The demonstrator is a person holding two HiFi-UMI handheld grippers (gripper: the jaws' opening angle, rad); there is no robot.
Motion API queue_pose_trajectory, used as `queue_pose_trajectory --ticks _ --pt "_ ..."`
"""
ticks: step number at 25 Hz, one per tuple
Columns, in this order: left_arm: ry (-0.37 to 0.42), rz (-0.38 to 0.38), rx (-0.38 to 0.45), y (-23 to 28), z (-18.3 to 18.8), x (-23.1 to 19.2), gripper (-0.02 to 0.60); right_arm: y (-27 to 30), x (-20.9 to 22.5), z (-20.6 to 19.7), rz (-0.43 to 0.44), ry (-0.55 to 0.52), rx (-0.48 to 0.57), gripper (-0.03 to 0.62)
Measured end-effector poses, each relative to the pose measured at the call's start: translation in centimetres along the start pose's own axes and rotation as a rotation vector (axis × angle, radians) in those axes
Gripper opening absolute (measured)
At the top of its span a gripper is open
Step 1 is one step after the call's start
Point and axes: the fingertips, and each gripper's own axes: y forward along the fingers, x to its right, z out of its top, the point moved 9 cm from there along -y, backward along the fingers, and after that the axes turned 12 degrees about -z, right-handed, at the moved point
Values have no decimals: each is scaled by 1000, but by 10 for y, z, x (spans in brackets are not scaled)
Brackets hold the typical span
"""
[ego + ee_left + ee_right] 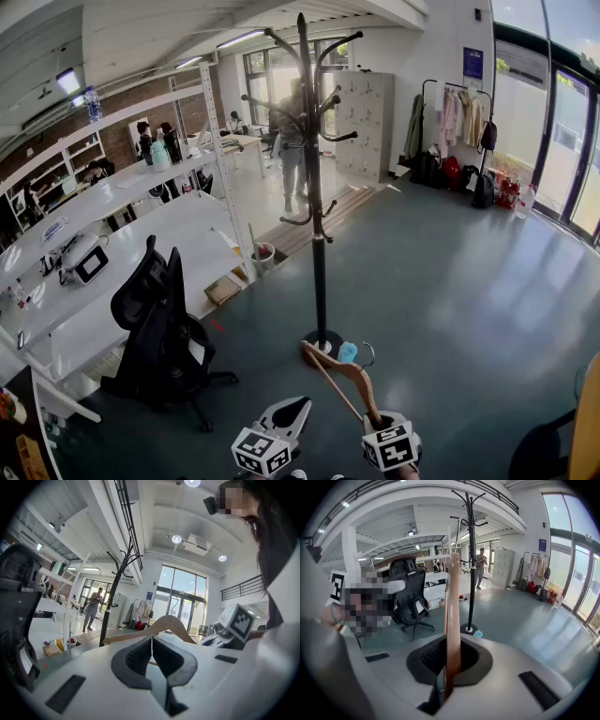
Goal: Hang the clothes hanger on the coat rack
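Big office w/ grey floor, white desks at left, black chair, tall windows at right

Bright daylight enters through the tall windows and glares on the floor. All views bend strongly at the edges.

Left gripper (jaws together) faces the wooden hanger.

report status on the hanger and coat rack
Right hand-held gripper shut on hanger; left hand-held gripper shut, empty. Hanger low, not yet on coat rack. Office chair off to the left, out of the path.
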Motion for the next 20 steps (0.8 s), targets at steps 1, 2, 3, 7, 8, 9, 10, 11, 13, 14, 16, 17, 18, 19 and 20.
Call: queue_pose_trajectory --ticks 1,2,3,7,8,9,10,11,13,14,16,17,18,19,20 --pt "1 2 0 2 1 -1 6 2 1 1 3 1 0 9" --pt "3 3 1 4 2 -1 6 3 2 1 7 1 0 9" --pt "3 5 2 7 3 -1 6 5 4 1 11 3 1 9" --pt "-2 15 10 18 2 6 6 12 14 -1 27 -8 7 9" --pt "-7 19 11 19 0 7 6 13 16 0 30 -17 4 9" --pt "-14 24 11 21 -2 9 6 14 18 0 33 -25 2 9" --pt "-21 30 11 22 -4 9 6 16 20 0 38 -30 1 9" --pt "-27 35 9 22 -5 8 6 18 21 0 44 -31 1 9" --pt "-33 45 3 24 -7 4 6 24 21 0 55 -28 -4 9" --pt "-34 51 1 24 -7 1 6 27 21 0 60 -28 -8 9" --pt "-37 62 5 26 -6 -5 6 33 21 1 66 -33 -17 9" --pt "-37 67 9 26 -5 -8 6 37 22 2 67 -35 -18 9" --pt "-38 71 11 28 -5 -11 6 40 23 4 67 -35 -17 9" --pt "-37 73 11 29 -4 -15 6 44 24 6 65 -34 -15 9" --pt "-36 73 9 31 -3 -20 6 48 24 9 63 -31 -15 9"
